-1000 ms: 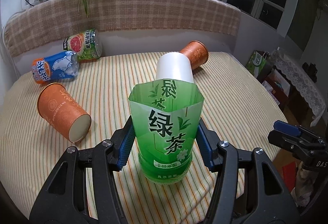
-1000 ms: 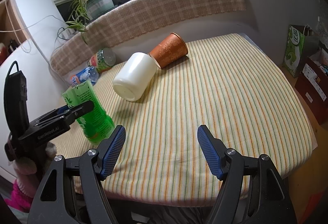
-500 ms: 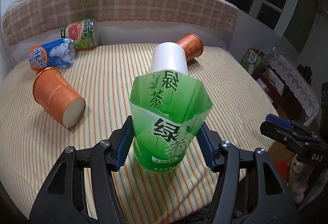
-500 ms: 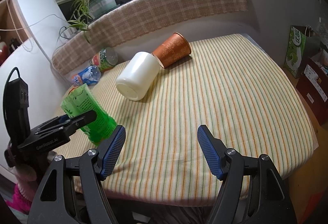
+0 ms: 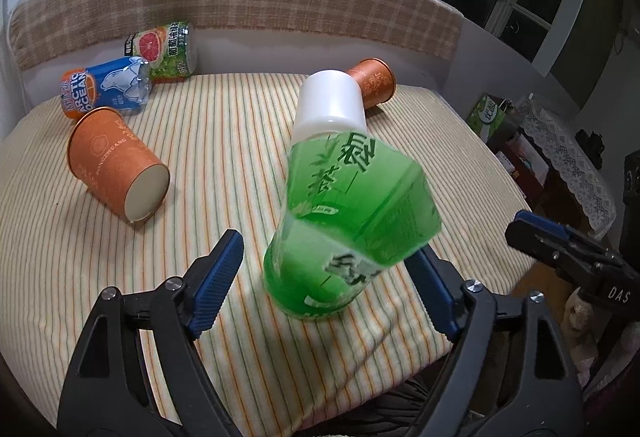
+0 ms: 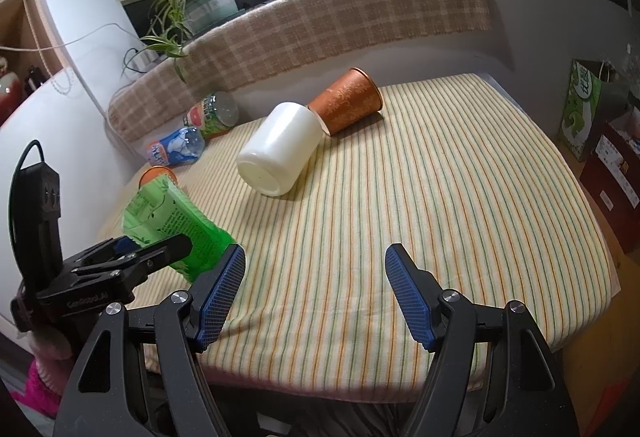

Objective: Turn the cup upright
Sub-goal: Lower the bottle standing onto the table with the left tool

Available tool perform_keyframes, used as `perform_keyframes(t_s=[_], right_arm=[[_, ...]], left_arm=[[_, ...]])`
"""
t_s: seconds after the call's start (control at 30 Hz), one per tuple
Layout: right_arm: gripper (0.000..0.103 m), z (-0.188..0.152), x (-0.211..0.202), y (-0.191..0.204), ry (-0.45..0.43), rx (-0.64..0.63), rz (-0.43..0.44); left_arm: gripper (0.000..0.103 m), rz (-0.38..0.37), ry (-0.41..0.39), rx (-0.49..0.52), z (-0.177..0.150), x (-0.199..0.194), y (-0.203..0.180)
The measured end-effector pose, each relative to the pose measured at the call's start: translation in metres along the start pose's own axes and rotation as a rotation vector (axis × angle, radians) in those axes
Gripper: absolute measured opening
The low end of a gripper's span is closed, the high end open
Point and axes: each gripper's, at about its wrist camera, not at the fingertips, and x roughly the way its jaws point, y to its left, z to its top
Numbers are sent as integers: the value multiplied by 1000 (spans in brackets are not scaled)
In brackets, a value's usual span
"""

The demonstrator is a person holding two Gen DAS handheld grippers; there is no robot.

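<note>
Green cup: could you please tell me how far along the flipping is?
Done: the green cup sits base-down on the cloth, though tilted. In hand: nothing; the left gripper is open around it, the right gripper open. Left: white cup and two orange cups lie sideways.

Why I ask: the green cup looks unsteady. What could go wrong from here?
The green cup leans over between the left gripper's open jaws, so it may topple onto the striped cloth. It stands near the cloth's front edge, so a fall could roll it off.
</note>
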Motion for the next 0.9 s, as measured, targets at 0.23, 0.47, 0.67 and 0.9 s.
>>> perform_keyframes(t_s=[0.23,0.47,0.67,0.9], right_arm=[[72,3,-4,9,-32,-38,1],[72,2,-7,24,-74,-88,-10],[81,3,-17,37,-145,-125,-22],[83,1,-30,50,-253,-171,-42]], left_arm=[[85,22,11,3,-17,-11,6],[86,62,-30,4,-32,-38,11],[89,149,-176,-17,-29,-78,15],[102,272,-377,-11,-21,-117,10]])
